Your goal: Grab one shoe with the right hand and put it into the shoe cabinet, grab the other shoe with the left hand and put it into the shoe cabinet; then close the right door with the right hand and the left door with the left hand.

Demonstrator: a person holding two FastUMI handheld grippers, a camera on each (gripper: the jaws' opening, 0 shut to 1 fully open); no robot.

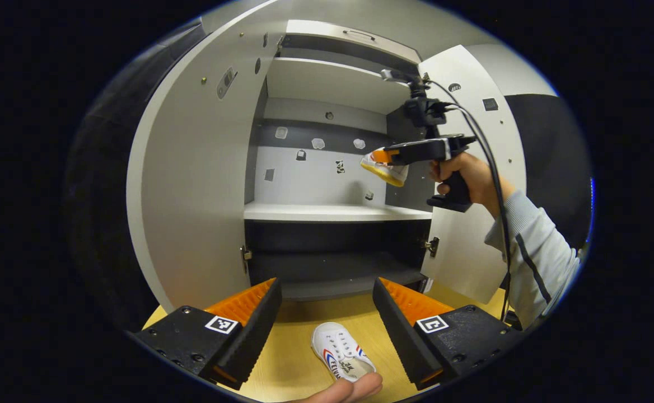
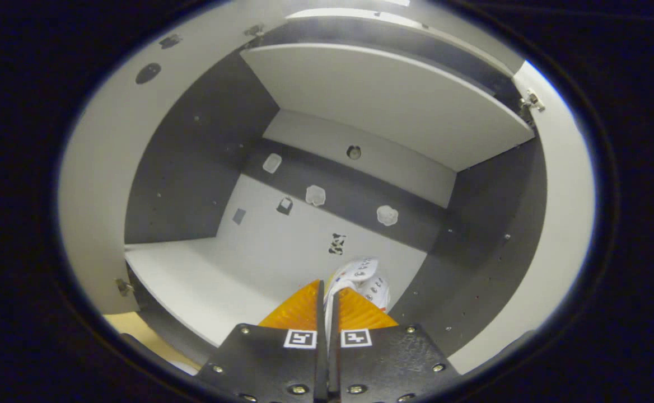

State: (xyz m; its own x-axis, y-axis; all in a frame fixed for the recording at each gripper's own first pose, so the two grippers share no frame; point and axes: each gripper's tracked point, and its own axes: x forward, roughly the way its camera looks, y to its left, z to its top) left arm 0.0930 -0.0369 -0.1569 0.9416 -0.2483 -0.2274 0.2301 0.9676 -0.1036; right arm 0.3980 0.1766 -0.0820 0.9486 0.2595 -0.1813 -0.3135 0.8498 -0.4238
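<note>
Shoe cabinet (image 1: 327,212) stands open on wooden floor (image 1: 293,358), doors wide

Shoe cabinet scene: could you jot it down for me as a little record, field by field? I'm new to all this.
cabinet: both doors open, shelves bare
right gripper: shut on first shoe, held in the air in front of the middle shelf
left gripper: open, above the second shoe
second shoe: lying on the wooden floor before the cabinet
task stage: no shoe inside yet
</note>
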